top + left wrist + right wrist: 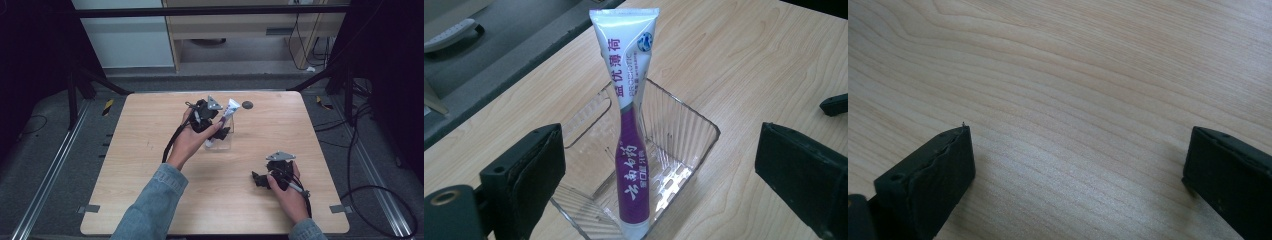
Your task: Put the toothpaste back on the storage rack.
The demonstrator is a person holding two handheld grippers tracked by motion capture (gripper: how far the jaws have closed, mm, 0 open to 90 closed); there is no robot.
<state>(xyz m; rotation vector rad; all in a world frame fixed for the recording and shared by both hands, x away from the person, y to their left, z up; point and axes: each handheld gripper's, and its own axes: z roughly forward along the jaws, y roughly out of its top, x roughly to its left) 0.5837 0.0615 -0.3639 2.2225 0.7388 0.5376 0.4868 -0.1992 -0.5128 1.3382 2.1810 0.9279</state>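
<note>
1. Toothpaste tube [631, 125] stands in a clear plastic holder [684, 145] near the middle-far part of the bench [150, 190]. Cap end down on the holder floor, crimped end up, tube leaning against the holder's far rim.
2. Left tool [659, 170]: jaws wide apart, one on either side of the tube, neither touching it; nothing gripped. In the high view the left tool [220, 127] sits at the holder, beside the tube.
3. Right tool [1078, 165]: jaws wide apart over bare wood, holding nothing. In the high view the right tool [260, 178] rests low near the right front of the bench, well apart from the holder.
4. Judgement: the step in hand is the tube's placement in the holder, with the tube either just let go or about to be gripped; these pictures cannot settle which.
5. Next move, if releasing: draw the left tool straight back so no jaw knocks the leaning tube. If gripping: close on the purple lower body and lift vertically, since the light holder may tip.
</note>
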